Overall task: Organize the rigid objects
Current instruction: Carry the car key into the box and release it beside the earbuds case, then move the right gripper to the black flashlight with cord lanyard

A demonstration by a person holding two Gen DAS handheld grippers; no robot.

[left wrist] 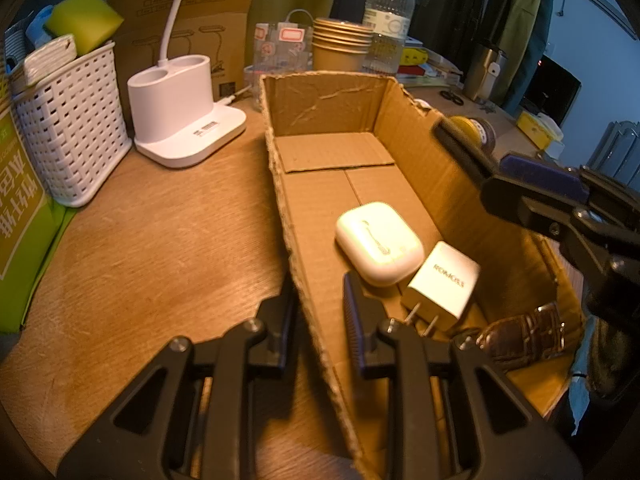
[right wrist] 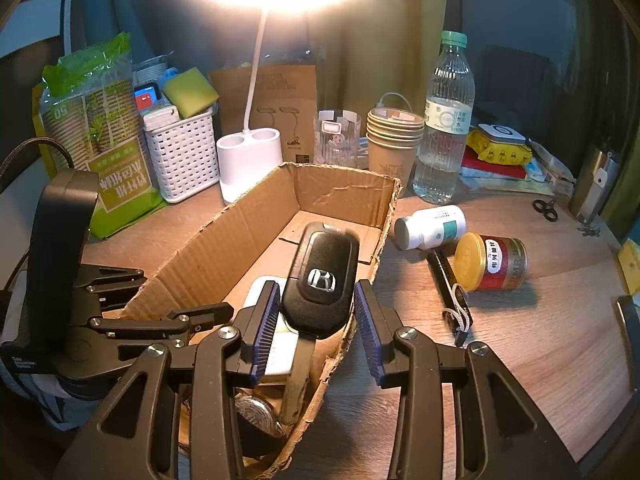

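Cardboard box (right wrist: 256,216), car key (right wrist: 320,280) between spread right hand-held gripper (right wrist: 316,320) fingers

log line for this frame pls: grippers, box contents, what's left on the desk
right gripper: open around black Honda car key over brown cardboard box | left gripper: straddles box wall | in box: white earbud case, white charger plug, brown-strap watch | outside: white pill bottle, red gold-lidded jar

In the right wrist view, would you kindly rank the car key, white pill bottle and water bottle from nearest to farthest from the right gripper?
1. car key, between the right gripper fingers, above the box.
2. white pill bottle, lying on the table, right of the box.
3. water bottle, upright at the back.
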